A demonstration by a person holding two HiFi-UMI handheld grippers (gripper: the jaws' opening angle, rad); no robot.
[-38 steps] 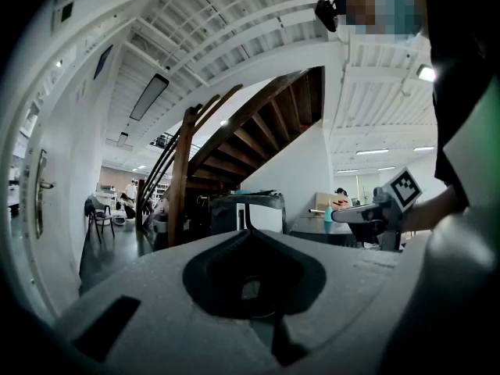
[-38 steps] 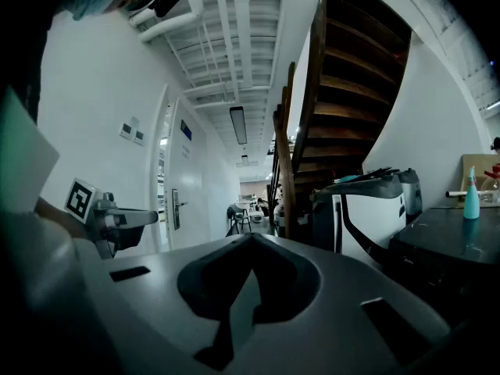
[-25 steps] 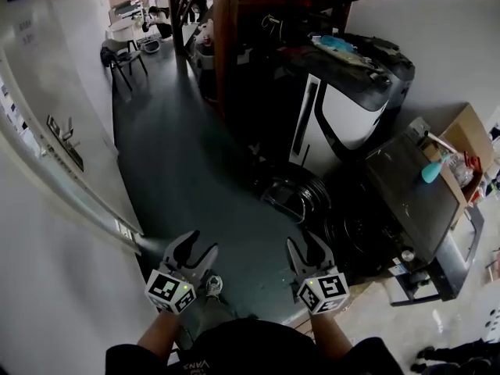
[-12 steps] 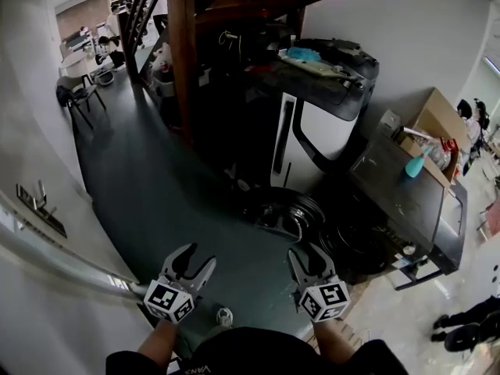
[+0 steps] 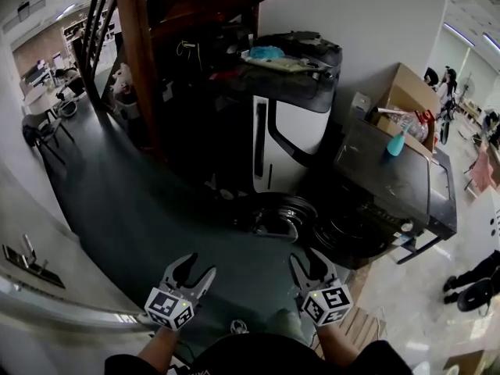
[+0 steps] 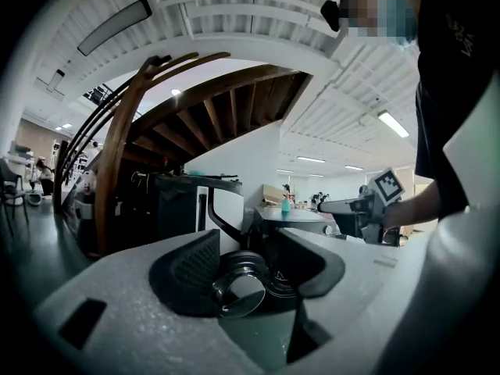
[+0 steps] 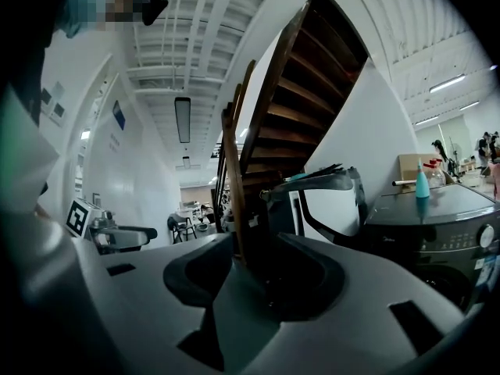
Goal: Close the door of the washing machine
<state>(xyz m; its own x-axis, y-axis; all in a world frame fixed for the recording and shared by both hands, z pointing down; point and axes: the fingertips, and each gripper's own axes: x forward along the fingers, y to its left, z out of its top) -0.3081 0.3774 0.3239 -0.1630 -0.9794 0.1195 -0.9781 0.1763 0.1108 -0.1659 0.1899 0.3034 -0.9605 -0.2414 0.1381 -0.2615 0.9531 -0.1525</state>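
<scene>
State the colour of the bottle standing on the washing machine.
The bottle is teal; the right gripper view shows it best.

The view has turned right, so the washing machine (image 5: 391,186) and its open door (image 5: 273,214) are now nearer the right gripper (image 5: 306,259), whose empty jaws have just been closing a little.

The washer (image 5: 406,186) is a dark front-loader with a flat top and a control strip with a round knob, standing upright at the right of the head view. Its door (image 5: 275,213), round with a dark rim and a glass bowl, is swung wide open. It hangs out to the left of the dark drum opening (image 5: 353,237).
</scene>
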